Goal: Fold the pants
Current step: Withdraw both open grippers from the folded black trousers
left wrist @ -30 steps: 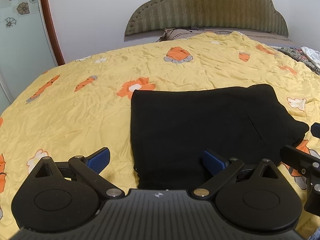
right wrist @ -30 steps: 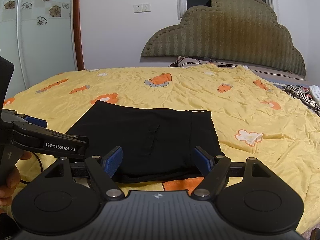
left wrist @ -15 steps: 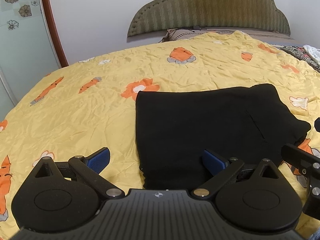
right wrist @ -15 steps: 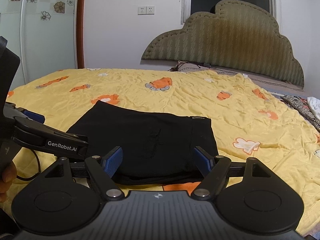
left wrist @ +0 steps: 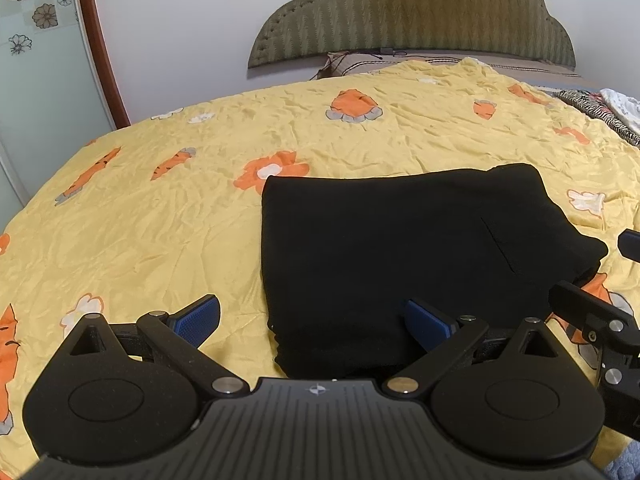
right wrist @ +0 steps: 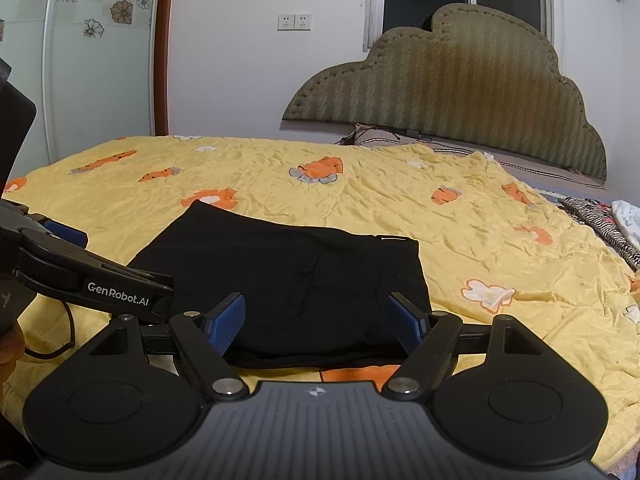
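Black pants [left wrist: 400, 256] lie folded into a flat rectangle on the yellow bedspread [left wrist: 160, 216]. My left gripper [left wrist: 312, 320] hangs open just above their near left corner, nothing between its blue pads. In the right wrist view the same pants [right wrist: 288, 276] lie straight ahead, and my right gripper [right wrist: 318, 320] stands open over their near edge, holding nothing. The left gripper's black arm [right wrist: 92, 276] reaches in from the left of that view. Part of the right gripper [left wrist: 592, 320] shows at the right edge of the left wrist view.
The bedspread carries orange carrot and flower prints. An olive padded headboard [right wrist: 460, 108] stands at the far end with a pillow [left wrist: 360, 64] below it. Striped and white cloth [right wrist: 608, 224] lies at the far right. A glass door with flower stickers [right wrist: 92, 40] stands left.
Both views have tilted slightly upward, so the pants sit a little lower in frame. The pants lie as before and both grippers stay open.
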A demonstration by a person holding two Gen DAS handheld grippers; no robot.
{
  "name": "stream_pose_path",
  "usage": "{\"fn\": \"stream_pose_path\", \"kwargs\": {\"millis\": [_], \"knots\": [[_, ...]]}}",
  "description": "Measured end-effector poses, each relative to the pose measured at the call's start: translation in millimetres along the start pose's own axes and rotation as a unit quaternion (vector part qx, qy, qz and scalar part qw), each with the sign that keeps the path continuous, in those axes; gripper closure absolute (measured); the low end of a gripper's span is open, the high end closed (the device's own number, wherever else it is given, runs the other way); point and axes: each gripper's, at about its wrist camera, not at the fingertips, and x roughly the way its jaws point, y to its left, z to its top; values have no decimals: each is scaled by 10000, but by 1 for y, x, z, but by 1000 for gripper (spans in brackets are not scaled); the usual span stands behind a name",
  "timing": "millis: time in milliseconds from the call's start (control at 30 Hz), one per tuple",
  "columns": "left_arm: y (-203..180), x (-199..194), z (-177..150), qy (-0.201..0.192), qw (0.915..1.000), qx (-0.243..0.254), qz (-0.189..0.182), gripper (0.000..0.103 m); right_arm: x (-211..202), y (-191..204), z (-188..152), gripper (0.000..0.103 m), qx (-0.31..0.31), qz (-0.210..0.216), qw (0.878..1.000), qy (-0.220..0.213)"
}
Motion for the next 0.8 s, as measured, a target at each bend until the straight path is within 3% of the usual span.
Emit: {"fn": "stream_pose_path", "kwargs": {"millis": [500,800], "knots": [[0,1,-1,55,10000,-17,8,2,1,1,-2,26,-119,-18,9999,27],[1,-5,-4,179,9995,-211,-180,2,-3,-7,0,26,75,-7,9999,142]]}}
